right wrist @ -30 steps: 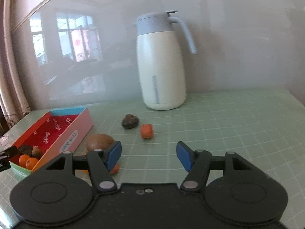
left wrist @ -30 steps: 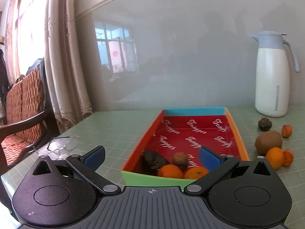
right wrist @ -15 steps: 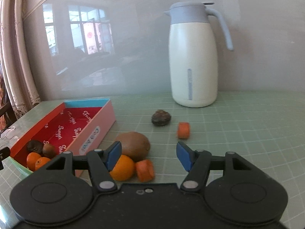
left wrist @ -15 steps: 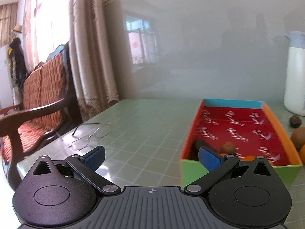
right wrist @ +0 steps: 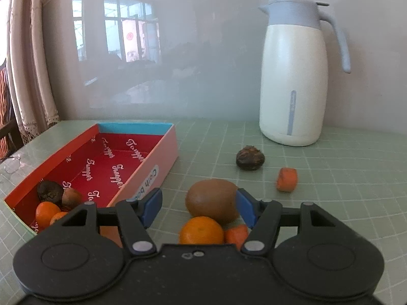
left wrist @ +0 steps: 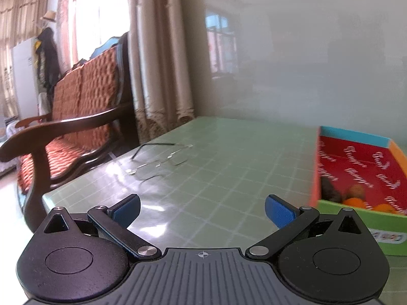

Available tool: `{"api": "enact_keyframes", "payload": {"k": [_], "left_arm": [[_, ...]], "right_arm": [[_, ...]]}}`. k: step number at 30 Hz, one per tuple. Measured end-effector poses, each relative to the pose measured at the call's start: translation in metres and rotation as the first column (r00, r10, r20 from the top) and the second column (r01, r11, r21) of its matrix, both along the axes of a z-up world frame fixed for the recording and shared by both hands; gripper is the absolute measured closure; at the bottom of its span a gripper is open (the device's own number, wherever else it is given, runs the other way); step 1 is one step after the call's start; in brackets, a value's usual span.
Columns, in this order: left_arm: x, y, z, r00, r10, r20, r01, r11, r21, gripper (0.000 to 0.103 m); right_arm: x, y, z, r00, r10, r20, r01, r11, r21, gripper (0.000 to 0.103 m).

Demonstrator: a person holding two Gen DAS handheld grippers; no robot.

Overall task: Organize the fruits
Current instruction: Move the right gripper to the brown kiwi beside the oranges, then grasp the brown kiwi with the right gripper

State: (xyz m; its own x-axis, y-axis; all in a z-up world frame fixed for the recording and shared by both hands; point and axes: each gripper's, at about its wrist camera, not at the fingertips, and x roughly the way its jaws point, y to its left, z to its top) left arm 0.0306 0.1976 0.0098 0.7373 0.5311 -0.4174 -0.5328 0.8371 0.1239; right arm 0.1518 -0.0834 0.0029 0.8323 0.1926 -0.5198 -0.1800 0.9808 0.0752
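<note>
A shallow box with a red printed floor lies on the green table, and several fruits sit in its near corner. Right of the box a brown kiwi, an orange and an orange chunk rest on the table. My right gripper hangs open just in front of them, its blue pads apart and nothing pressed. Farther back are a dark round fruit and another orange piece. My left gripper is open over bare table, left of the box.
A white and grey thermos jug stands at the back right against the wall. Wire-framed glasses lie near the table's left edge. Beyond that edge is a wooden bench with orange cushions and a curtain.
Both views swung left. The box slid from the middle to the right edge of the left wrist view. In the right wrist view the kiwi and orange came between the fingers.
</note>
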Motion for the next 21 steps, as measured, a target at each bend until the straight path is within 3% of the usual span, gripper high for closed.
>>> {"api": "enact_keyframes", "payload": {"k": [3, 10, 18, 21], "left_arm": [[-0.006, 0.019, -0.003, 0.999, 0.048, -0.004, -0.048, 0.999, -0.021, 0.000], [-0.016, 0.049, -0.010, 0.990, 0.142, -0.005, -0.142, 0.986, -0.082, 0.000], [-0.012, 0.046, -0.013, 0.991, 0.128, -0.034, -0.130, 0.989, -0.065, 0.000], [-0.012, 0.045, -0.012, 0.991, 0.133, -0.037, -0.135, 0.988, -0.070, 0.000]], "right_arm": [[0.004, 0.006, -0.003, 1.000, -0.006, -0.004, 0.006, 1.000, -0.026, 0.035], [0.011, 0.007, -0.007, 0.999, -0.041, -0.006, 0.041, 0.997, -0.062, 0.036], [0.025, 0.010, -0.018, 0.998, -0.046, -0.052, 0.040, 0.993, -0.110, 0.033], [0.030, 0.012, -0.021, 0.997, -0.043, -0.063, 0.036, 0.992, -0.118, 0.037]]}}
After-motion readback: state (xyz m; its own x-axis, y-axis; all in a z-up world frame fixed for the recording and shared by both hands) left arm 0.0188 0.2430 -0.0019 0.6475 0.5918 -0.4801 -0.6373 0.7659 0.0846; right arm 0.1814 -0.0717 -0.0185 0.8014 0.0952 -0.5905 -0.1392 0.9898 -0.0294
